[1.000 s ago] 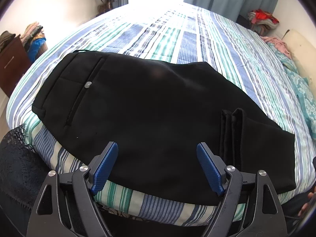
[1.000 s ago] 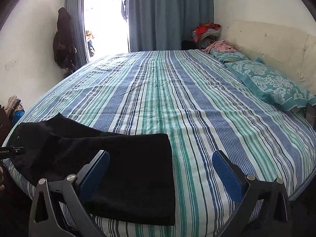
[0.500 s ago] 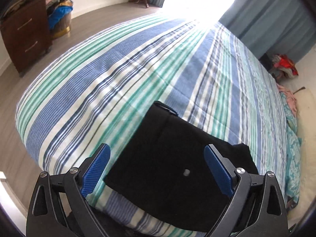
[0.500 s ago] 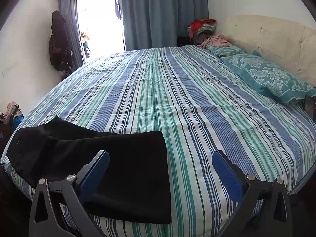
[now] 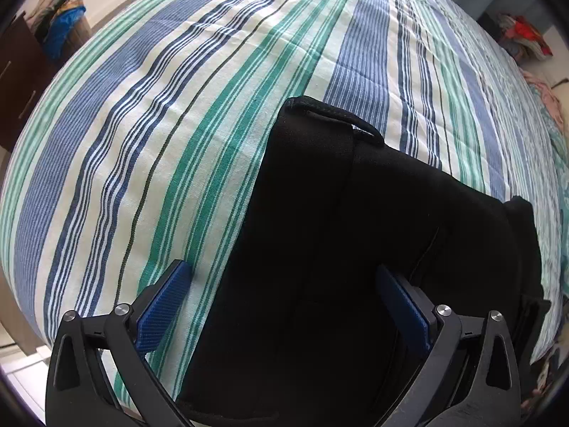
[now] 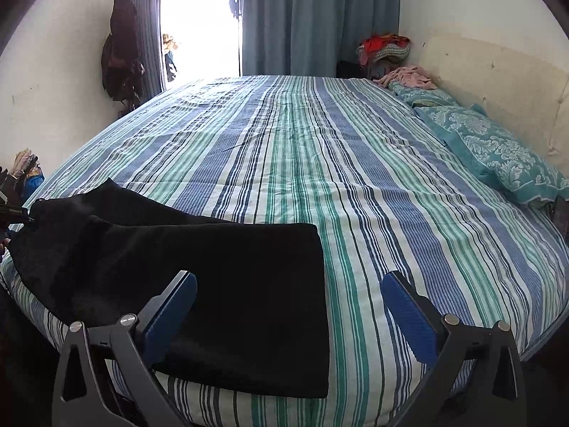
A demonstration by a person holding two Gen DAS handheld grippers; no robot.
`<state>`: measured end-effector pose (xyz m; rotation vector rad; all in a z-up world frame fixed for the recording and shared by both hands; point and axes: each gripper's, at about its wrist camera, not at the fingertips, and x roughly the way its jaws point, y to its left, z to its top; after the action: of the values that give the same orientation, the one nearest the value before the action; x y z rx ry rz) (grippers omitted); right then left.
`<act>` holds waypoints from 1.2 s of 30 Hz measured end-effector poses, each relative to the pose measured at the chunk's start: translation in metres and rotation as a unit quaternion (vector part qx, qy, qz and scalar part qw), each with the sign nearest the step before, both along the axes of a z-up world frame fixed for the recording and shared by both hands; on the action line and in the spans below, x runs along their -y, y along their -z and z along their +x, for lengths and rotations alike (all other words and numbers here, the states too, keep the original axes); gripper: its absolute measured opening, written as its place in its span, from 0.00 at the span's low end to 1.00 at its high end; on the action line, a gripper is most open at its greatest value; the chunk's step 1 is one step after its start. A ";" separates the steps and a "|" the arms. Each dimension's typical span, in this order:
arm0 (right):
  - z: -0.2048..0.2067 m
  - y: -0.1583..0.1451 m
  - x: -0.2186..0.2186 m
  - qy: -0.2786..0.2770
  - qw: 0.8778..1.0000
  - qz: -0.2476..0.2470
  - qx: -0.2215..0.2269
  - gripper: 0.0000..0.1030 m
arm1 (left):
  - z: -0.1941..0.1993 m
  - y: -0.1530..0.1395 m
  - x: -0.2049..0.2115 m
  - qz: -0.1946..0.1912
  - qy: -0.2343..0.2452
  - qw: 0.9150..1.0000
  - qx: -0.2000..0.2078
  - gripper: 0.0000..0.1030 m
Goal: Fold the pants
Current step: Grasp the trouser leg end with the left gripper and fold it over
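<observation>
Left tongs (image 5: 281, 306) now over the waistband end of the black pants (image 5: 355, 249) on the striped bed (image 5: 177, 106), jaws opening, nothing gripped. Right tongs (image 6: 288, 306) released, hovering at hem end. Next fold likely.

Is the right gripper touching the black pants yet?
Cannot tell. In the right wrist view the right gripper is open above the pants; its left finger overlaps the fabric in the picture, but no contact or gap shows.
</observation>
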<state>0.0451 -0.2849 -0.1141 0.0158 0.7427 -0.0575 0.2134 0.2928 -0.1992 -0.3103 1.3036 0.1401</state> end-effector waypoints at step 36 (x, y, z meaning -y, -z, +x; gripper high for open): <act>-0.004 -0.014 0.076 0.102 0.983 0.146 0.039 1.00 | -0.037 -0.157 0.241 -0.100 0.107 0.989 0.034 0.11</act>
<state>0.0411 -0.3611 -0.0999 0.3729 0.6648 -0.1427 0.1763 0.0522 -0.0423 -0.3403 1.2763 -0.1816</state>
